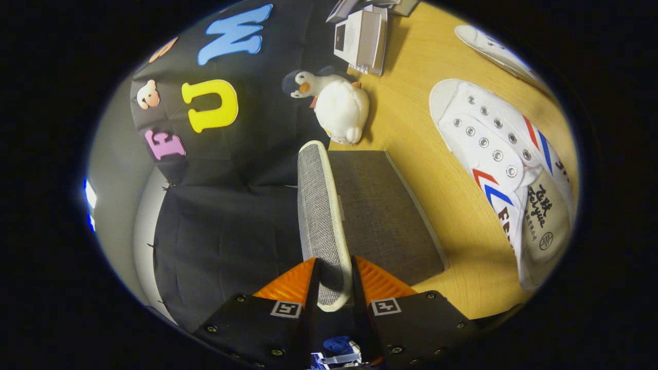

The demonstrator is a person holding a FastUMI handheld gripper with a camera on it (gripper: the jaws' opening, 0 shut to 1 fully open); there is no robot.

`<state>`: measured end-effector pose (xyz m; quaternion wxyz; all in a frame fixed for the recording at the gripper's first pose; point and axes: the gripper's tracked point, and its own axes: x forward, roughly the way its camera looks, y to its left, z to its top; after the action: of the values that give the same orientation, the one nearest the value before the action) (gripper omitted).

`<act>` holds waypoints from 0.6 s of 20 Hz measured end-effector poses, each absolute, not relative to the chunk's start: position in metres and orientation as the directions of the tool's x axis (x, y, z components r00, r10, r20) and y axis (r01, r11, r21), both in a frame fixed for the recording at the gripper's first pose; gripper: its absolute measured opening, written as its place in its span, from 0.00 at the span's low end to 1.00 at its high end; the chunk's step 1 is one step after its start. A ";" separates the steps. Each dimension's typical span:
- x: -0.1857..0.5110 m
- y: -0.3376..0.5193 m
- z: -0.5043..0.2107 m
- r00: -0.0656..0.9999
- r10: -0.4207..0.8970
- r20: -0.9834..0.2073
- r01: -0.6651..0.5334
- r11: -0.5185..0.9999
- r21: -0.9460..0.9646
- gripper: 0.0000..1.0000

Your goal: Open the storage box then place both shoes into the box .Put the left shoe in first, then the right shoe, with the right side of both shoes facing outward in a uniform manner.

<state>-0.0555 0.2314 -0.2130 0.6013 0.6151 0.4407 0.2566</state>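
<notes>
My gripper point(334, 280) is shut on the grey fabric lid point(320, 205) of the storage box, with one finger on each face of its cream-trimmed edge. The lid stands raised on edge and runs away from the fingers toward the plush toy. Beside it, to the right, lies the dark grey box point(383, 216) on the wooden table point(411, 123). A white sneaker with red and blue stripes point(506, 164) lies on the table beyond the box, its opening toward me. A second white shoe point(493, 51) lies farther off, partly cut from sight.
A plush penguin point(334, 105) sits on the table just past the far end of the lid. A stack of small grey and white cartons point(362, 36) stands behind it. Black cloth hangs to the left of the lid.
</notes>
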 end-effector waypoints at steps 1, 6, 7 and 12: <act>-0.056 0.230 -0.213 0.476 0.853 -0.214 0.236 0.110 0.966 0.33; -0.065 0.235 -0.209 0.436 0.877 -0.201 0.217 0.115 0.969 0.33; -0.068 0.237 -0.208 0.424 0.883 -0.202 0.203 0.125 0.971 0.33; -0.062 0.246 -0.205 0.438 0.883 -0.171 0.167 0.107 0.980 0.33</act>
<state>-0.0618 0.2461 -0.2047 0.6008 0.5983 0.4385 0.2978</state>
